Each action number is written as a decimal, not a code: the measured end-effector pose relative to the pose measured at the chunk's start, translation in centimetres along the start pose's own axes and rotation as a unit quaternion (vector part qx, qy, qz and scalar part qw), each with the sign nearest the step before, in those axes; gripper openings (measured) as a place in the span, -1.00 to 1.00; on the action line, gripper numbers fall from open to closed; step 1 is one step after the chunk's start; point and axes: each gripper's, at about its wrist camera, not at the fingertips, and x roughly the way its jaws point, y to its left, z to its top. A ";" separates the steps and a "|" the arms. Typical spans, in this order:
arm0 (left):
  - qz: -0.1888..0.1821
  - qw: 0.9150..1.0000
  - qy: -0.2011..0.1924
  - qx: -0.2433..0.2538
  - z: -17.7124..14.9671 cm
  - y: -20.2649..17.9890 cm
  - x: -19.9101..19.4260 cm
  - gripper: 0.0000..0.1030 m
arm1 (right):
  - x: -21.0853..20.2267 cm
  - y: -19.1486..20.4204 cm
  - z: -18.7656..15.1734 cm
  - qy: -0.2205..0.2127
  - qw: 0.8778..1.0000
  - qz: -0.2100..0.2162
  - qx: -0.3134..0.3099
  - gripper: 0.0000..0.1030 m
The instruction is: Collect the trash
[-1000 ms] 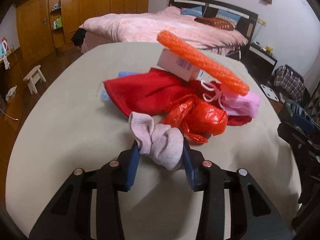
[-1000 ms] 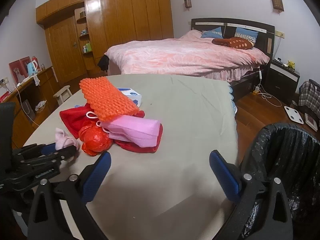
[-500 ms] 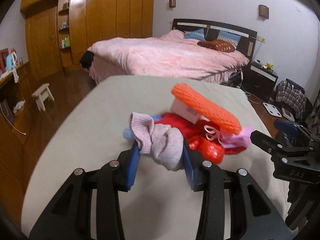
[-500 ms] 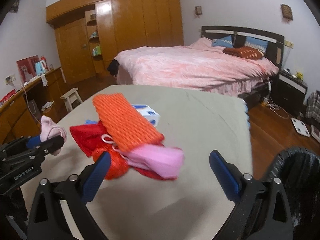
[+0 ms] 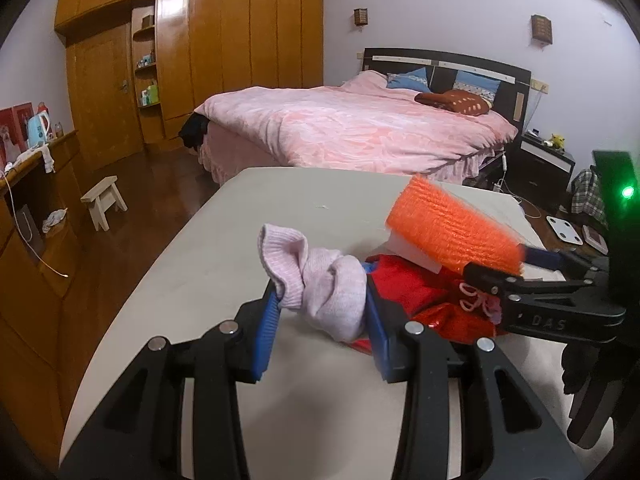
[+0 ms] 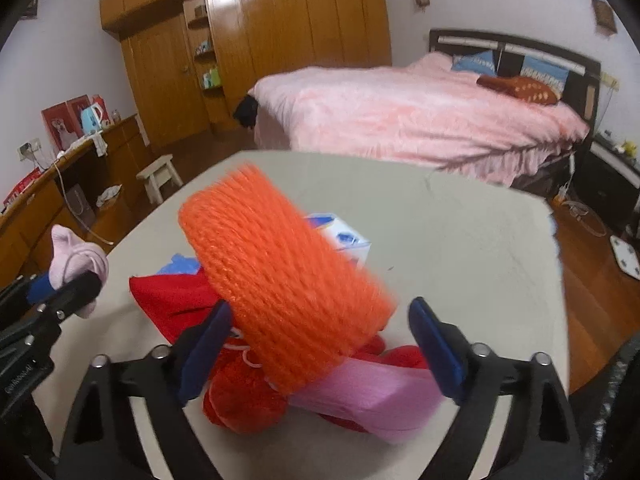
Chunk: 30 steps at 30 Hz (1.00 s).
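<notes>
Ahead, orange mesh (blurred) hides the box.

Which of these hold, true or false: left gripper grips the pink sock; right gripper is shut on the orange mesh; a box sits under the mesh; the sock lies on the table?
1. The left gripper grips the pink sock. True.
2. The right gripper is shut on the orange mesh. False: its jaws stand open around it.
3. A box sits under the mesh. True.
4. The sock lies on the table. False: it is held above it.
</notes>
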 end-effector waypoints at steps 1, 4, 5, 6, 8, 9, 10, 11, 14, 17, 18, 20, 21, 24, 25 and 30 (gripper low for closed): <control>0.000 1.000 0.001 -0.001 0.0 0.1 0.1 -0.25 | 0.2 0.2 -0.1 0.006 1.000 0.009 0.000 0.29; 0.001 1.000 0.001 0.000 0.0 0.3 0.2 -0.25 | 0.0 0.8 -0.2 0.015 0.999 0.038 -0.004 -0.11; 0.001 1.000 -0.001 0.002 0.1 0.3 0.1 -0.25 | -0.2 1.0 -0.3 0.013 0.999 0.043 -0.007 -0.29; 0.001 1.000 -0.002 0.003 0.0 0.4 0.0 -0.25 | -0.6 1.2 -0.3 0.011 0.999 0.047 -0.012 -0.38; 0.001 1.000 -0.003 0.002 -0.1 0.2 -0.3 -0.25 | -1.5 1.3 -0.3 0.005 0.999 0.052 -0.013 -0.55; 0.000 1.000 -0.004 0.002 -0.1 0.2 -0.4 -0.25 | -2.1 1.3 -0.4 -0.002 0.998 0.056 -0.010 -0.56; -0.001 1.000 -0.005 0.001 -0.1 0.2 -0.5 -0.25 | -2.6 1.3 -0.2 -0.006 0.998 0.059 -0.009 -0.61; -0.002 1.000 -0.006 0.001 -0.1 0.2 -0.7 -0.25 | -3.2 1.2 -0.2 -0.010 0.998 0.061 -0.008 -0.62; -0.007 1.000 -0.008 0.000 0.0 0.0 -1.2 -0.25 | -5.0 1.2 -0.4 -0.025 0.997 0.067 -0.007 -0.62; -0.015 1.000 -0.012 0.005 -0.1 -0.6 -1.8 -0.25 | -6.3 1.1 -0.8 -0.032 0.997 0.072 -0.004 -0.68; -0.017 1.000 -0.013 0.007 -0.1 -0.9 -2.0 -0.25 | -6.8 1.1 -1.0 -0.034 0.997 0.073 -0.003 -0.68; -0.024 1.000 -0.015 0.011 -0.1 -1.6 -2.5 -0.25 | -7.4 0.9 -1.2 -0.038 0.997 0.072 -0.003 -0.70; -0.028 0.999 -0.015 0.012 -0.1 -1.9 -2.6 -0.25 | -7.8 0.8 -1.3 -0.040 0.997 0.071 -0.004 -0.72; -0.036 0.999 -0.016 0.016 -0.3 -2.6 -3.0 -0.25 | -8.4 0.2 -2.0 -0.038 0.997 0.067 0.002 -0.72; -0.038 0.999 -0.015 0.017 -0.4 -2.9 -3.1 -0.25 | -8.5 0.0 -2.2 -0.035 0.997 0.066 0.003 -0.72; -0.046 0.999 -0.010 0.027 -0.9 -4.2 -3.1 -0.25 | -8.1 -1.0 -3.7 -0.012 0.999 0.050 0.012 -0.60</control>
